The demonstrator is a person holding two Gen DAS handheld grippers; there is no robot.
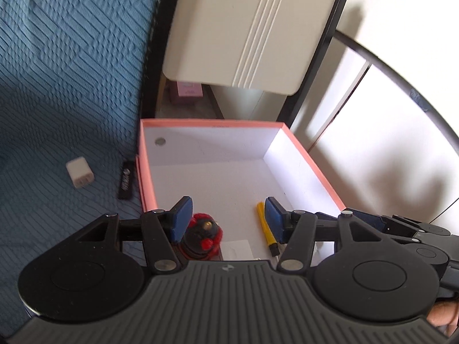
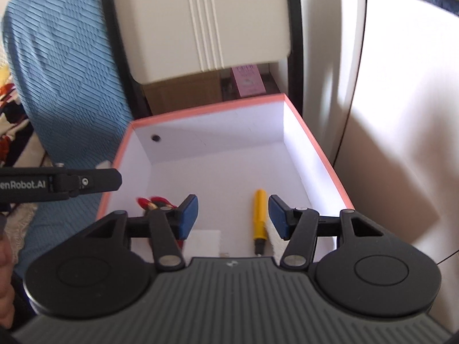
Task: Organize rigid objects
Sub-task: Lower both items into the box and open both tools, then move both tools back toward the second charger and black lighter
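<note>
A pink-rimmed white box [image 1: 149,177] [image 2: 315,143] stands on the blue bedspread. Inside lie a yellow screwdriver [image 1: 266,226] [image 2: 259,215], a red and black toy [image 1: 205,236] [image 2: 153,202] and a white flat piece [image 1: 236,249] [image 2: 205,242]. My left gripper [image 1: 226,215] is open and empty above the box's near end, with the toy beside its left finger. My right gripper [image 2: 233,215] is open and empty over the same end, with the screwdriver just left of its right finger. The left gripper's side also shows in the right wrist view [image 2: 86,183].
A white charger plug [image 1: 79,172] and a black stick-shaped item [image 1: 125,180] lie on the bedspread [image 1: 57,71] left of the box. A cream cabinet [image 1: 246,25] [image 2: 200,20] stands behind, with a pink carton [image 1: 188,90] [image 2: 248,80] and a cardboard box [image 2: 183,93] beneath. A white wall is at the right.
</note>
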